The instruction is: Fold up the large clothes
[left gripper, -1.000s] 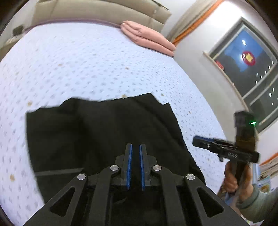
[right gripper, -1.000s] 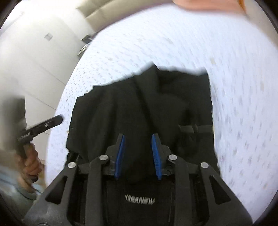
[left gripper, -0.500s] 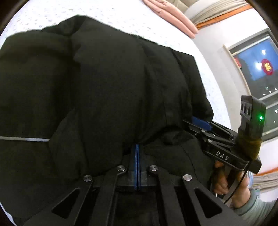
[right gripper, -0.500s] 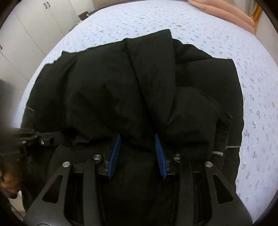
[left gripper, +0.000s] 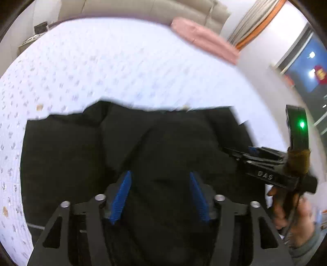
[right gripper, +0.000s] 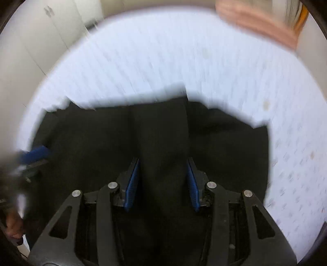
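Observation:
A black garment [left gripper: 163,139] lies bunched in thick folds on the white patterned bed sheet [left gripper: 102,61]. My left gripper [left gripper: 159,174] hangs low over its near part. Its jaws are opening, and black cloth shows between the blue pads without being pressed. Further right, a hand [left gripper: 286,204] holds my right gripper [left gripper: 235,152] over the garment's right side. In the right wrist view my right gripper [right gripper: 162,160] is also opening, above a raised fold of the garment [right gripper: 224,143]. The left gripper [right gripper: 38,157] shows blurred at the left edge.
A folded pink cloth [left gripper: 204,43] lies at the far end of the bed by a beige headboard [left gripper: 143,8]. A dark window [left gripper: 306,67] is on the right wall. White cupboards [right gripper: 30,41] stand to the left of the bed sheet [right gripper: 163,61].
The left jaws, shut half a second ago, now stand apart. The right jaws are a little wider. Both views now show more of the bed beyond the garment and are blurred by motion.

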`<state>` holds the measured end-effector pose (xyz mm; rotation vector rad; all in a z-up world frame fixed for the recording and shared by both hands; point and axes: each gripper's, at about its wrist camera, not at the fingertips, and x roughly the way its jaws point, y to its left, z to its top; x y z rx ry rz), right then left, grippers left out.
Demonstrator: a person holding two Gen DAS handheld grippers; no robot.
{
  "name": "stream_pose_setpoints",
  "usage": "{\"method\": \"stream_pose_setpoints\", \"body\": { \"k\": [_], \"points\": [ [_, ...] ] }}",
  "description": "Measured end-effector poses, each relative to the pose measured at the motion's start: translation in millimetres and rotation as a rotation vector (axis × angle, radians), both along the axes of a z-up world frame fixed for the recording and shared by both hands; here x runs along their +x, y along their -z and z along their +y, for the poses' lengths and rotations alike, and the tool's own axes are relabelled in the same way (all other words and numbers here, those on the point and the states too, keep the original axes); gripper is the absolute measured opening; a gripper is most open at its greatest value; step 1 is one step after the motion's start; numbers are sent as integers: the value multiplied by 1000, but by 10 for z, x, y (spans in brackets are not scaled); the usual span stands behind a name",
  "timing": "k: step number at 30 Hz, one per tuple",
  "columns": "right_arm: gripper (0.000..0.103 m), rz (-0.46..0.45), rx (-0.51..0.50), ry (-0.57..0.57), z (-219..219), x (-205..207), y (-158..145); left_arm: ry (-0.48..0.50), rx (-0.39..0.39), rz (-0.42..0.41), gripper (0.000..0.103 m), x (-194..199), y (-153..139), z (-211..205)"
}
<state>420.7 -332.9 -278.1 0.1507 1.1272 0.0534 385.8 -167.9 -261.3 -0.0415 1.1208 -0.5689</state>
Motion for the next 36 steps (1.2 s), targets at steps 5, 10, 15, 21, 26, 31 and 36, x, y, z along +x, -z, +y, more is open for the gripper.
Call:
{"method": "stream_pose_setpoints", "body": {
  "k": [5,10,15,21,26,31,36],
  "points": [
    [42,-60,48,-3,-47,-256,-122,41,8,-58,51,-196,-188,53],
    [47,-139,81,-68,45,-930,-491,86,-99,-54,59,-589,-492,210],
    [47,-73,87,-136,267,-1273,-266,177,-43,-19,59,-1012,-292,157],
    [46,0,28,-134,376,-1268,290,172,99,-67,58,-1254,162,72],
    [48,-72,74,-84,227,-1656,-37,115,48,-117,59,-1592,-227,326],
    [61,-126,49,-25,47,-2382,-376,27,65,-140,59,-2233,-578,928],
    [62,-126,58,35,-94,-2996,-598,-104,84,-143,59,-2901,-867,1674]
  ]
}}
